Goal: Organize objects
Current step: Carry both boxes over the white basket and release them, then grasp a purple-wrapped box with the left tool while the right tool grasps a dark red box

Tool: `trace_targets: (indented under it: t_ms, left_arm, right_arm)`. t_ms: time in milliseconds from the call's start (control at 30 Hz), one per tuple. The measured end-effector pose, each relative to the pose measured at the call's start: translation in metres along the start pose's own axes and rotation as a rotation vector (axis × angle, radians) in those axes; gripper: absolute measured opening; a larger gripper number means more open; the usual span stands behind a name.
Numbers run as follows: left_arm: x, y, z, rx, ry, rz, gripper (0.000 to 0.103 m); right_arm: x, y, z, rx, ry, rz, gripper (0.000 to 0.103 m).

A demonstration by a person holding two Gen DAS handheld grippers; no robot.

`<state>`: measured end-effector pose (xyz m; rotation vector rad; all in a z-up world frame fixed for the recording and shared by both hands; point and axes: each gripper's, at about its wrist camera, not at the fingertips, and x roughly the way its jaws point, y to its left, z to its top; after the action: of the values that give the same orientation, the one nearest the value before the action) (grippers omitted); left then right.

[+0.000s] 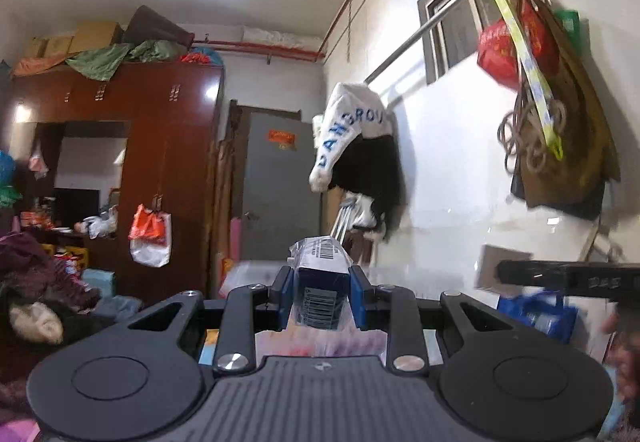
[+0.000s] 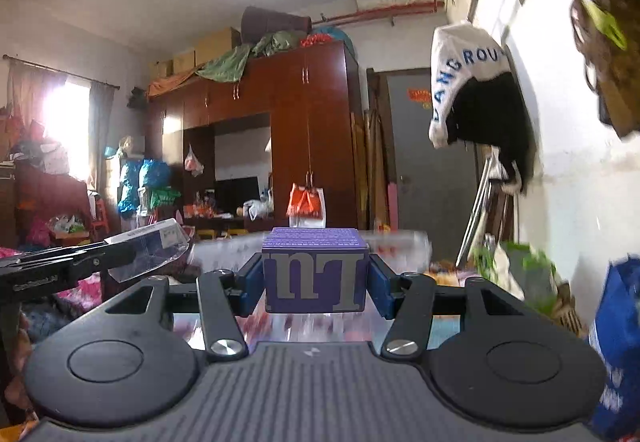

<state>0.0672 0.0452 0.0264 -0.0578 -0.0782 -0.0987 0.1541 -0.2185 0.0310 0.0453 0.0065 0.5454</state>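
Observation:
My left gripper point(image 1: 320, 294) is shut on a narrow dark blue box point(image 1: 320, 282) wrapped in clear plastic, a barcode on its near end. It is held up level in the air. The same left gripper point(image 2: 132, 256) shows from the side in the right wrist view, with the wrapped blue box point(image 2: 156, 242) sticking out of it. My right gripper point(image 2: 316, 278) is shut on a purple box point(image 2: 315, 270) with large grey letters, its blue pads pressed to both sides. The right gripper's black body point(image 1: 568, 276) crosses the right side of the left wrist view.
A dark red wardrobe point(image 2: 304, 129) stands across the room, an orange and white bag point(image 2: 306, 207) hanging from it. A grey door point(image 1: 276, 181) is beside it. Clothes point(image 1: 356, 137) and bags point(image 1: 516, 45) hang on the right wall. A blue bag point(image 2: 618, 342) is near right.

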Motion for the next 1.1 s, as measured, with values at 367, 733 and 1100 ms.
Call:
trace_targets:
  t_ms: [367, 733, 1100]
  left_arm:
    - [0.129, 0.008, 0.034, -0.021, 0.177, 0.042, 0.034]
    - [0.044, 0.029, 0.008, -0.093, 0.110, 0.021, 0.088]
    - [-0.008, 0.031, -0.042, -0.107, 0.191, 0.026, 0.089]
  right_arm:
    - [0.100, -0.008, 0.017, -0.003, 0.118, -0.030, 0.059]
    - [-0.005, -0.025, -0.033, 0.084, 0.073, -0.064, 0.103]
    - [-0.023, -0.031, -0.070, 0.163, 0.182, -0.083, 0.103]
